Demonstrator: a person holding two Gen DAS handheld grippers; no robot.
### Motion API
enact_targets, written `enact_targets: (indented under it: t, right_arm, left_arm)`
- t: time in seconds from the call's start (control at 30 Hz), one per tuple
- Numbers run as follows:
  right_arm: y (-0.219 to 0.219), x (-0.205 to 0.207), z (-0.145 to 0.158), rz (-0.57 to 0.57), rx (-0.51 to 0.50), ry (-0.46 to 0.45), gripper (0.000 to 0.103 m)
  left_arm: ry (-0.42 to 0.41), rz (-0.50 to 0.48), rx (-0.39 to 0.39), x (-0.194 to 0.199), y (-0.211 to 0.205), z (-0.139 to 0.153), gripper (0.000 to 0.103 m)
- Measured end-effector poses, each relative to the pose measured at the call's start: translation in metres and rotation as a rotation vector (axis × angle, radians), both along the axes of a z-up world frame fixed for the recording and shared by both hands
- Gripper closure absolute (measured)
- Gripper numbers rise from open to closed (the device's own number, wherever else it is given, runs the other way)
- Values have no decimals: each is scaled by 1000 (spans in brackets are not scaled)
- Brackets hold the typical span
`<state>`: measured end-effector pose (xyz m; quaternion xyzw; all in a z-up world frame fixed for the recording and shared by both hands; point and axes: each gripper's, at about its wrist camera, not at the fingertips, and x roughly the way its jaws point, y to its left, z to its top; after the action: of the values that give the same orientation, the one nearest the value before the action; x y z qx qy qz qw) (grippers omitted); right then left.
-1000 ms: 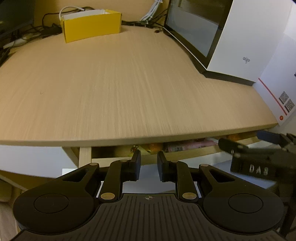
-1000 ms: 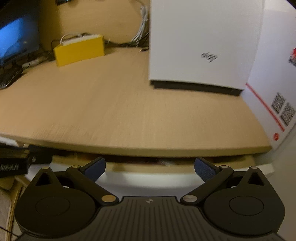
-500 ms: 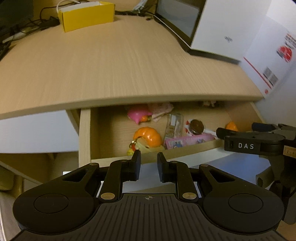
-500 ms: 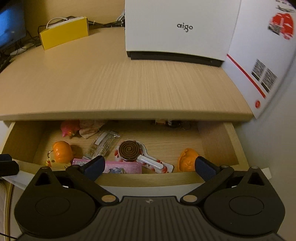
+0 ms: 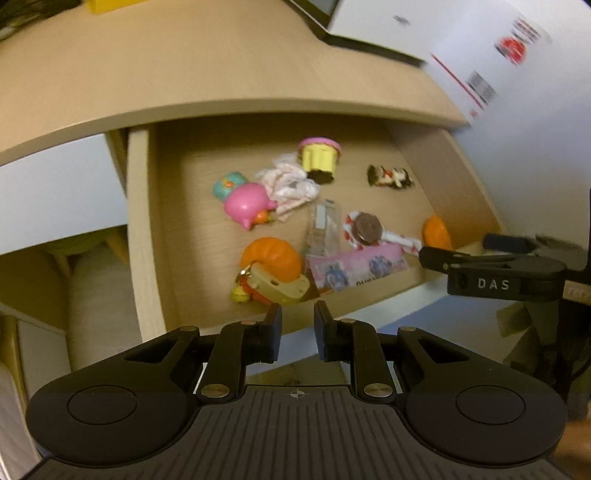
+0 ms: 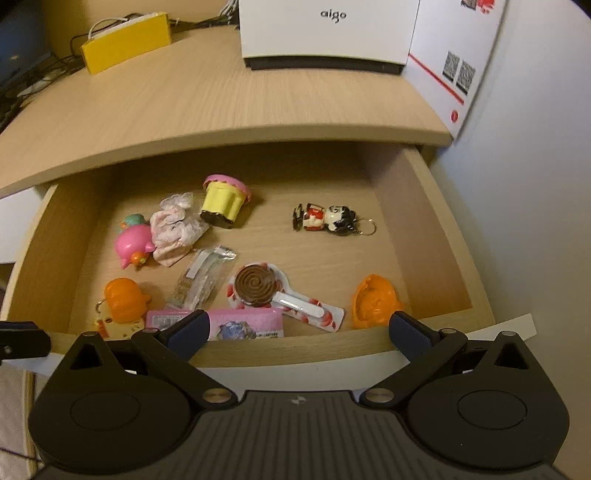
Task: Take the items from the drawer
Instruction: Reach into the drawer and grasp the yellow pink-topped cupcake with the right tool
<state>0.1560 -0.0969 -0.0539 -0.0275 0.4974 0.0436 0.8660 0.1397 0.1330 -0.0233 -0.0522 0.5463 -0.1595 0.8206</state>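
The wooden drawer [image 6: 295,354] under the desk stands pulled out. Inside lie a pink pig toy [image 6: 135,245], a yellow cupcake toy [image 6: 223,199], a doll keychain [image 6: 327,218], a swirl lollipop [image 6: 256,286], a clear packet [image 6: 201,280], a pink packet [image 6: 243,326] and two orange toys [image 6: 123,299] [image 6: 375,301]. My left gripper [image 5: 297,332] sits at the drawer's front edge [image 5: 354,299], fingers nearly together, apparently pinching it. My right gripper [image 6: 297,328] is open wide above the front edge, with nothing between its fingers.
On the desk top [image 6: 221,103] stand a yellow box [image 6: 125,40] at the back left and a white aigo box [image 6: 328,33] at the back. A white carton with red print [image 6: 454,62] leans at the right. A wall closes the right side.
The drawer has slid out from nearly closed to wide open, and both grippers have drawn back with its front. The toys inside have come into view. Finger spacing is unchanged.
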Motion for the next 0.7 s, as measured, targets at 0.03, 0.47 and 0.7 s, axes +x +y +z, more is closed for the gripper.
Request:
enact_targets:
  t: [0.03, 0.47, 0.7]
  right_arm:
    - [1, -4, 1, 39, 3, 17, 0]
    - [-2, 15, 22, 166, 10, -54, 6]
    - [-14, 28, 18, 144, 38, -36, 6]
  left_arm:
    - [3, -24, 4, 0, -1, 0, 82]
    - [13, 19, 54, 72, 18, -19, 80]
    - [238, -85, 49, 100, 2, -53, 80]
